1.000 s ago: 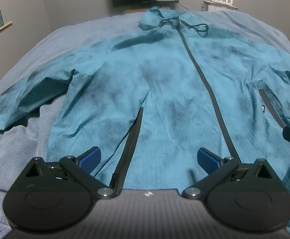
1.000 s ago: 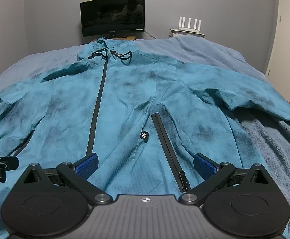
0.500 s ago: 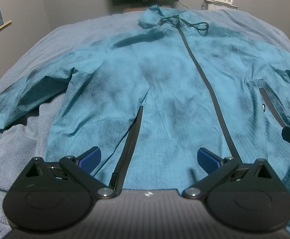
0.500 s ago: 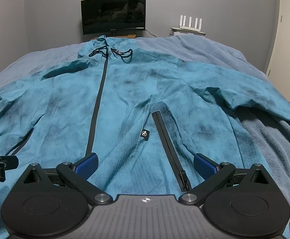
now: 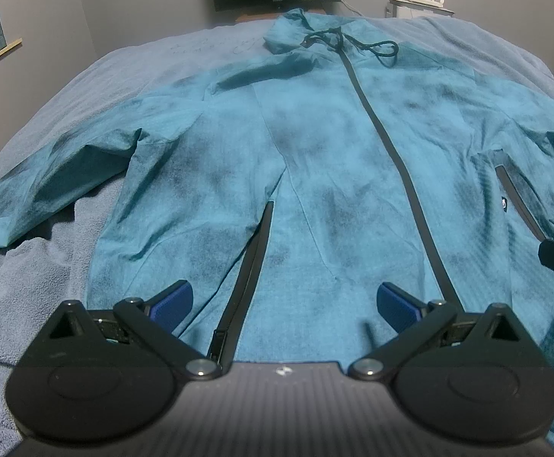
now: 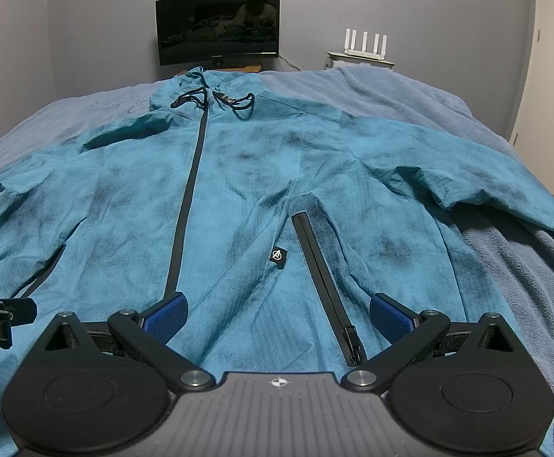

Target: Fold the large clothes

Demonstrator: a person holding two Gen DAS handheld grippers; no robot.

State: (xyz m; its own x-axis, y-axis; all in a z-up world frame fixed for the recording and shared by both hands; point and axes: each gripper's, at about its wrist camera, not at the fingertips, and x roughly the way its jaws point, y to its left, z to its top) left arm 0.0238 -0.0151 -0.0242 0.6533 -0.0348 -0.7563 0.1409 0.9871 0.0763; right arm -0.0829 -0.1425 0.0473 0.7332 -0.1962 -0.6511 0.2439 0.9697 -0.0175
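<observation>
A large teal hooded jacket (image 5: 315, 160) (image 6: 239, 198) lies flat and face up on the bed, zipped along a dark centre zipper (image 5: 391, 144) (image 6: 189, 198), sleeves spread to both sides. My left gripper (image 5: 284, 302) hovers open over the hem near the left pocket zipper (image 5: 246, 278). My right gripper (image 6: 277, 314) hangs open above the hem beside the right pocket zipper (image 6: 322, 285). Nothing sits between either pair of blue pads. Each gripper's tip shows at the edge of the other's view.
A blue-grey blanket (image 6: 524, 304) (image 5: 29, 285) covers the bed under the jacket. A dark monitor (image 6: 218, 32) stands against the far wall, with a white router (image 6: 364, 43) on a stand to its right. A door (image 6: 551, 76) is at the right.
Both views have crept slightly forward and down over the jacket's hem. The jacket lies as before and both grippers stay open.
</observation>
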